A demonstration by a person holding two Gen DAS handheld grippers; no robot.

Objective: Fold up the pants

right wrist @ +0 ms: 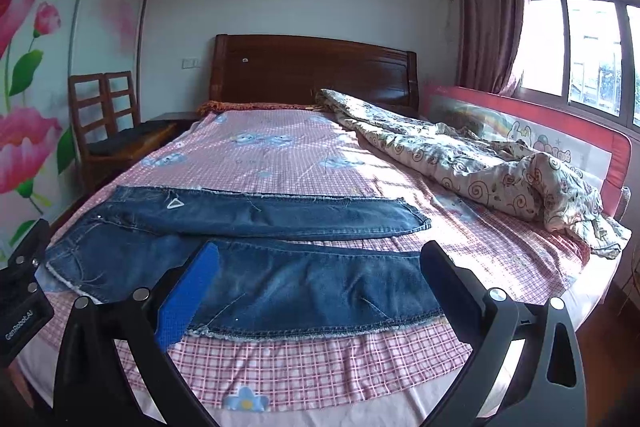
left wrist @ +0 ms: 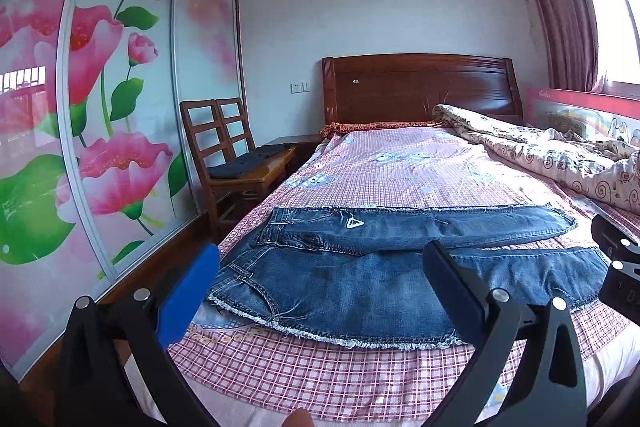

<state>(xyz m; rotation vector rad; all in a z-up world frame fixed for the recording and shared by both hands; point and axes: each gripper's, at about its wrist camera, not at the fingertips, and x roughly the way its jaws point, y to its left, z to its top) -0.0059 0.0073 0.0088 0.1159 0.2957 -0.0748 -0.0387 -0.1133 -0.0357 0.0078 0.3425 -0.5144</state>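
Observation:
Blue denim pants lie flat across the near end of the bed, waist to the left and both legs running right; they also show in the right wrist view. The far leg lies apart from the near leg. My left gripper is open and empty, above the waist end. My right gripper is open and empty, above the near leg toward its hem. The right gripper's body shows at the right edge of the left wrist view; the left gripper's body shows at the left edge of the right wrist view.
The bed has a pink checked sheet. A crumpled floral quilt lies along the right side by a red bed rail. A wooden headboard stands at the back. A wooden chair and flowered wardrobe doors are left.

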